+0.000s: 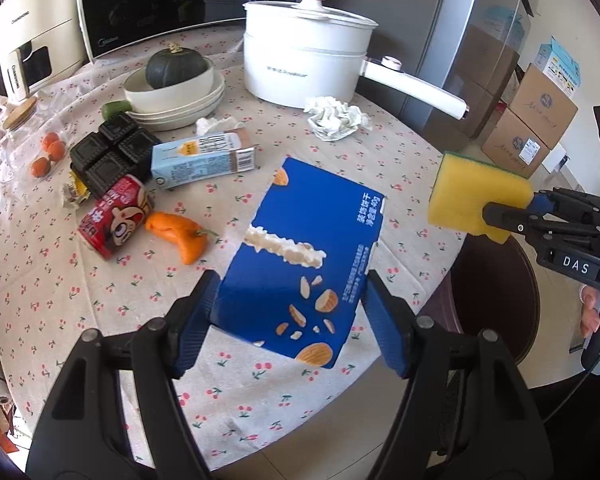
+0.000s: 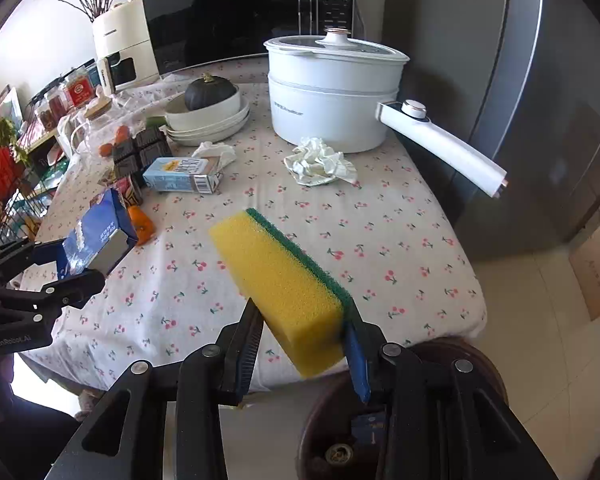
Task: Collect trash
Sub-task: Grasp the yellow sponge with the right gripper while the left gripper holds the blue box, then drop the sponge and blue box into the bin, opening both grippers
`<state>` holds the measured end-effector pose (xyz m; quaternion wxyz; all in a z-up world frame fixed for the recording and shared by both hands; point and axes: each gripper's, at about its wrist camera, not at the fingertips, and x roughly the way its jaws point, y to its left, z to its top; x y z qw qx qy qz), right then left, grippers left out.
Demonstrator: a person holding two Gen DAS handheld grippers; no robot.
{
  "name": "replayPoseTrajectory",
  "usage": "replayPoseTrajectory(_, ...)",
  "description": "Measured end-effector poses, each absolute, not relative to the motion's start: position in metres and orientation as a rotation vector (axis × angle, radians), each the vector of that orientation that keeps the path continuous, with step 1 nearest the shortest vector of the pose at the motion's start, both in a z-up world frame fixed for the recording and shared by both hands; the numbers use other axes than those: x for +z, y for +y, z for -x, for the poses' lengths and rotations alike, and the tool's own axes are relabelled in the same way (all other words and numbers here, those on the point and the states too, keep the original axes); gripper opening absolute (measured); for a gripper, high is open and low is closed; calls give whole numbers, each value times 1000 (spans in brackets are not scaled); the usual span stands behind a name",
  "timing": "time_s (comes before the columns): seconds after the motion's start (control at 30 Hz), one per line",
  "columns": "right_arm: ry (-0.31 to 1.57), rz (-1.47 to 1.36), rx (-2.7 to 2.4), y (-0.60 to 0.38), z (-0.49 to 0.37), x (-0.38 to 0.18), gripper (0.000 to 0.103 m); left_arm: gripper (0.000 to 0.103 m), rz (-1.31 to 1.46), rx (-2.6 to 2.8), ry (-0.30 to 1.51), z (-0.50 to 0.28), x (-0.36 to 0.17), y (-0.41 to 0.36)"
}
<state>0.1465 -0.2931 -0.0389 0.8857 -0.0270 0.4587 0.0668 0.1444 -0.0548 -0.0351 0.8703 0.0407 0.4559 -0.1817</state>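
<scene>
My left gripper (image 1: 290, 300) is shut on a flat blue biscuit box (image 1: 300, 256), held above the cherry-print tablecloth (image 1: 100, 300); the same box (image 2: 100, 232) shows at the left of the right wrist view. My right gripper (image 2: 304, 332) is shut on a yellow sponge with a green scouring side (image 2: 288, 284), also seen as the sponge (image 1: 476, 200) at the right of the left wrist view. On the table lie a crumpled white paper (image 1: 334, 118), a small tissue (image 1: 216, 124), a light-blue milk carton (image 1: 204, 158), a red can (image 1: 116, 216) and an orange peel (image 1: 180, 236).
A white electric pot (image 1: 304, 56) with a long handle stands at the back, beside stacked bowls holding a dark squash (image 1: 176, 68). Black trays (image 1: 112, 156), small oranges (image 1: 48, 152), a microwave (image 1: 148, 4) and a fridge (image 2: 540, 100) are around. A dark round stool (image 2: 380, 420) sits below the table edge.
</scene>
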Motion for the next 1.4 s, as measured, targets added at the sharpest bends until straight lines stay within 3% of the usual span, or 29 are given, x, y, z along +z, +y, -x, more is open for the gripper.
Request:
replayPoseTrajectory(0.8,1083,-98,-96,-448,-61,-69,40,73,-299,-775,983,-91,-89,-246)
replayPoseTrajectory(0.93,1090,-110,-108,-458,-54,-72,40,94,-340,-776,968,-86,-91,-254)
replayPoseTrajectory(1.4,1110,-122,-105,-461,-49,-79,40,100,-354,-675,944,-97,-83,-223)
